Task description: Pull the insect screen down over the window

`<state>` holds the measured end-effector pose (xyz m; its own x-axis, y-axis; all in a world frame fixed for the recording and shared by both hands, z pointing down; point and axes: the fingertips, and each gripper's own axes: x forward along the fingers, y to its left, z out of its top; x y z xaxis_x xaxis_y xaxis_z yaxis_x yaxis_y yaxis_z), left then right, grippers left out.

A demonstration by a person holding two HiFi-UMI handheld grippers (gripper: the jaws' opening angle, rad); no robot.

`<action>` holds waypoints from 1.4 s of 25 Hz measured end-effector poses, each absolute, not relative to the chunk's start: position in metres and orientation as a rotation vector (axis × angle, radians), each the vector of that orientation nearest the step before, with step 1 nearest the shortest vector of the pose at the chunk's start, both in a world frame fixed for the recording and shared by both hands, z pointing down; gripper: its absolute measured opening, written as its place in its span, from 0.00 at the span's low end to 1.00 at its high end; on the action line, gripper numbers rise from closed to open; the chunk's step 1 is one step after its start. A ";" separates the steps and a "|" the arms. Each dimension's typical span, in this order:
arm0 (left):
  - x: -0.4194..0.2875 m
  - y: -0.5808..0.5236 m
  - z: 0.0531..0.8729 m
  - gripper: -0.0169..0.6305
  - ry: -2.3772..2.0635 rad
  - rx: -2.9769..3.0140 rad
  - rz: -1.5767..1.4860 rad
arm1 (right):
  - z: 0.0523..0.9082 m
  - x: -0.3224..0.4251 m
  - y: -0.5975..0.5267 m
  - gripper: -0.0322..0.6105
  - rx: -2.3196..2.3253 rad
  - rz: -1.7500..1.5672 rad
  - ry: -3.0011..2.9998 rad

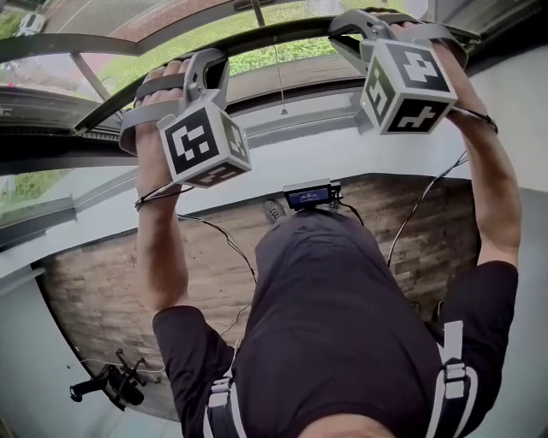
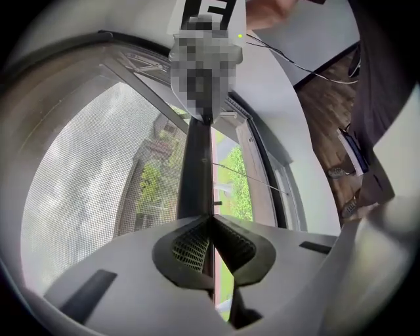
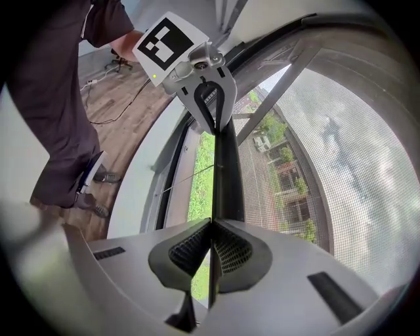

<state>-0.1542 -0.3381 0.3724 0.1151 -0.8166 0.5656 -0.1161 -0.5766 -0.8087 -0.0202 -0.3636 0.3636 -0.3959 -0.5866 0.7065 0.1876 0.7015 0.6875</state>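
The insect screen's dark bottom bar (image 1: 274, 38) runs across the window above the white sill. My left gripper (image 1: 208, 62) is shut on the bar's left part, and my right gripper (image 1: 364, 21) is shut on its right part. In the left gripper view the pads (image 2: 190, 246) pinch the thin bar (image 2: 195, 170), with grey mesh (image 2: 85, 184) to its left. The right gripper view has the jaws (image 3: 211, 223) clamped on the same bar (image 3: 228, 170), with mesh (image 3: 341, 164) to its right. The left gripper (image 3: 210, 98) grips further along it.
A thin pull cord (image 1: 280, 85) hangs from the bar in front of the glass. Below are the white sill wall (image 1: 282, 162) and a wooden floor (image 1: 103, 291). A black chair base (image 1: 111, 385) stands at lower left. Cables trail from both grippers.
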 end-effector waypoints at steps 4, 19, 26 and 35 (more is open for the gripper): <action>-0.156 -0.341 0.372 0.06 0.927 -1.795 -1.504 | 0.362 -0.022 -0.365 0.08 0.320 -0.870 -1.786; -0.164 -0.337 0.400 0.06 0.916 -1.916 -1.569 | 0.388 -0.031 -0.363 0.08 0.289 -0.789 -1.760; -0.154 -0.333 0.458 0.06 0.905 -1.907 -1.594 | 0.450 -0.021 -0.357 0.08 0.288 -0.758 -1.780; -0.153 -0.329 0.497 0.06 0.882 -1.971 -1.644 | 0.487 -0.018 -0.353 0.08 0.258 -0.700 -1.768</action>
